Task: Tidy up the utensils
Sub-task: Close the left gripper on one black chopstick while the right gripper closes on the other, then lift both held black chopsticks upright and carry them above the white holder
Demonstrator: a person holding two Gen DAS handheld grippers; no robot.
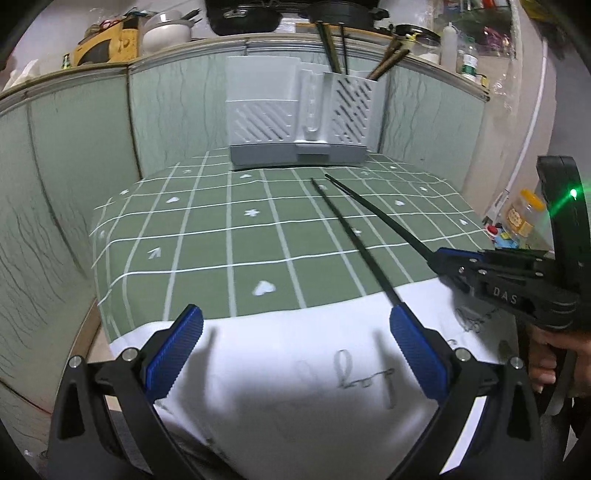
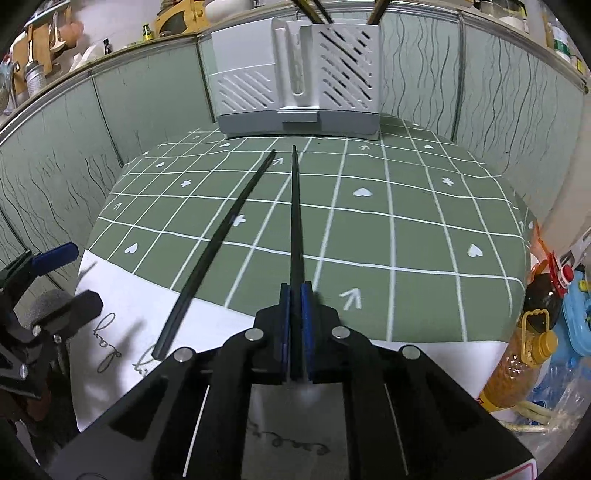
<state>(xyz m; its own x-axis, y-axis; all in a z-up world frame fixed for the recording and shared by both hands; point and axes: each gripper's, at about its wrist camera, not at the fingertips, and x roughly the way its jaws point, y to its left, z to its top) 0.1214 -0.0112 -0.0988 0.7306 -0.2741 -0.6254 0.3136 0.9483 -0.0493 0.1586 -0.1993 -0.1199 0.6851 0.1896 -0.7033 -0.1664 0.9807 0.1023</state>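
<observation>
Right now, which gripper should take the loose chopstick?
Left. The left gripper is open and empty, and the loose chopstick lies beside its right finger. The right gripper is shut on the other chopstick.

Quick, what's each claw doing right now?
Left gripper: open, holding nothing.
Right gripper: shut on one black chopstick.

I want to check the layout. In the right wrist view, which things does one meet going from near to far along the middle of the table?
Right gripper shut on one black chopstick → grey utensil holder → chopsticks standing in it.
</observation>
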